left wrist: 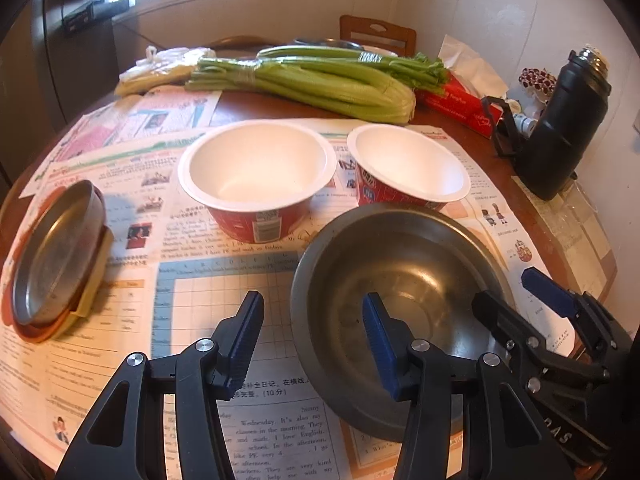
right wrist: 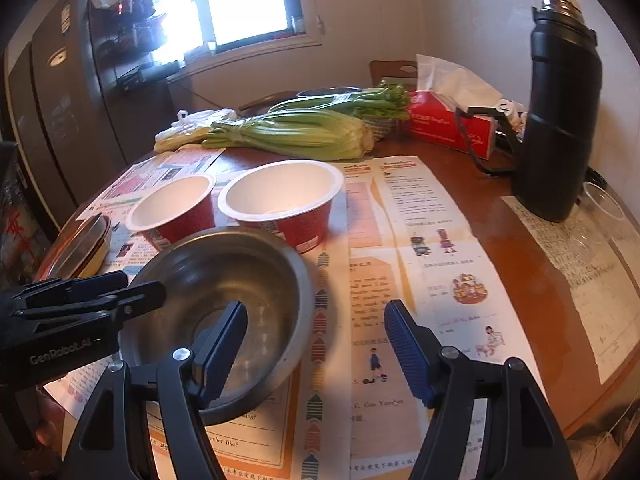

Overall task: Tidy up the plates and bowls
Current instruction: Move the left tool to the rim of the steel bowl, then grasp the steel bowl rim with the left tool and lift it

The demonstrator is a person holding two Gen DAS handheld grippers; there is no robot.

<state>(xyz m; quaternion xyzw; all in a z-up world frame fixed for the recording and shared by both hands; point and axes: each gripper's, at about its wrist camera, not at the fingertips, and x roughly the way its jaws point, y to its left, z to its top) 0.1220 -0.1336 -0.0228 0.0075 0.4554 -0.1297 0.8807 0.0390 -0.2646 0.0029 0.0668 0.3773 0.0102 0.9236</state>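
The left hand-held gripper (left wrist: pixel 314 340) is hovering with its jaws spread wide, gripping nothing; one blue pad is hanging over the steel bowl (left wrist: pixel 404 312) and the other over the newspaper (left wrist: pixel 224 280) covering the bench (left wrist: pixel 496 168). The right hand-held gripper (right wrist: pixel 316 344) is likewise standing wide open and empty, its left pad over the same steel bowl (right wrist: pixel 224 312) and its right pad over the printed sheets.

Just behind the steel bowl, two red paper bowls with white insides are sitting side by side, the left one (left wrist: pixel 256 176) and the right one (left wrist: pixel 408 168), apart from each other. Off to the left, a steel plate (left wrist: pixel 56 256) is lying tilted on a stack of orange and yellow plates.

Farther back, celery (left wrist: pixel 320 80) is lying across the bench, with a red tissue box (left wrist: pixel 460 104) and a black flask (left wrist: pixel 568 120) standing toward the right.
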